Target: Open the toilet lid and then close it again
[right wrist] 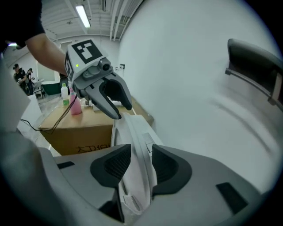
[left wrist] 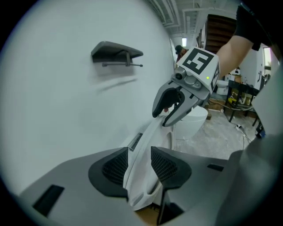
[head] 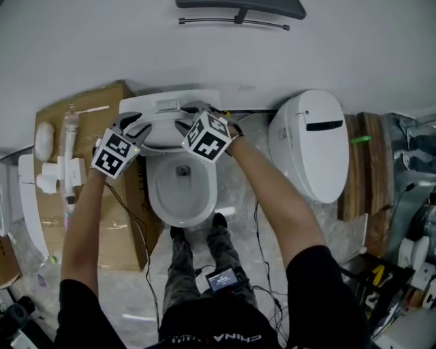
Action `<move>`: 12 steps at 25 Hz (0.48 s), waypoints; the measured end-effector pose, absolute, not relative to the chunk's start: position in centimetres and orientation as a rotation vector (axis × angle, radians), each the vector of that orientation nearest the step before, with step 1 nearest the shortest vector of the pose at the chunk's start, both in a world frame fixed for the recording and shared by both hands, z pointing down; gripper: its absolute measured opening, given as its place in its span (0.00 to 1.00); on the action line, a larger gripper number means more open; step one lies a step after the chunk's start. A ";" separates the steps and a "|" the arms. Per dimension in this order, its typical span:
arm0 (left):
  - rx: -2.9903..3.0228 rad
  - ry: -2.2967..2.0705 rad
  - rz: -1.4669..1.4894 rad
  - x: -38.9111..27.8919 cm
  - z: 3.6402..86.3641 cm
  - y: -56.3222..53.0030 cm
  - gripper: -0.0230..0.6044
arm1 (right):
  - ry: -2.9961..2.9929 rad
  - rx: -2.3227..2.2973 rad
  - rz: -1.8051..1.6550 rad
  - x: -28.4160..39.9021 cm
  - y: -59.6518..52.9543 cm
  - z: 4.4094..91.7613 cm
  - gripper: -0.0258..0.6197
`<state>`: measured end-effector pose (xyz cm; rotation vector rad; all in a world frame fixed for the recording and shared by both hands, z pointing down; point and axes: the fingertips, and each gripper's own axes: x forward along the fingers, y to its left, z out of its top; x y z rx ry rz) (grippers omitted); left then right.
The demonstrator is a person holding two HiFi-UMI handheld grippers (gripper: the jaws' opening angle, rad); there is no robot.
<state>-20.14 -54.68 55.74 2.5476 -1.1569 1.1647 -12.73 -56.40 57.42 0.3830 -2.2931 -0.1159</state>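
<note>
The white toilet (head: 182,198) stands against the wall, and its lid (head: 163,133) is raised upright against the tank (head: 170,103). My left gripper (head: 136,128) is at the lid's top left edge and my right gripper (head: 187,117) at its top right edge. In the left gripper view the lid's rim (left wrist: 141,176) runs between the open jaws of the left gripper (left wrist: 139,161), close to both pads, with the right gripper (left wrist: 170,106) further along the rim. The right gripper view shows that rim (right wrist: 137,176) between the right gripper's (right wrist: 141,161) open jaws, and the left gripper (right wrist: 112,99) beyond.
A second white toilet (head: 313,143) lies to the right, with wooden boards (head: 361,170) beyond it. A cardboard box (head: 82,123) with white fittings stands at the left, with a pink bottle (right wrist: 75,106) on it. A dark shelf (head: 238,8) hangs on the wall above. Cables cross the floor.
</note>
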 end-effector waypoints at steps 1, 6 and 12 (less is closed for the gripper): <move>2.550 -1.126 1.193 -20.2 56.4 -54.9 0.27 | -2.273 0.366 -0.117 -12.7 -56.7 58.2 0.25; 2.567 -1.048 1.293 -19.8 57.8 -55.8 0.27 | -2.252 0.311 -0.084 -12.5 -57.3 59.0 0.26; 2.589 -1.001 1.339 -19.7 57.9 -55.6 0.27 | -2.241 0.280 -0.059 -12.5 -56.8 58.9 0.26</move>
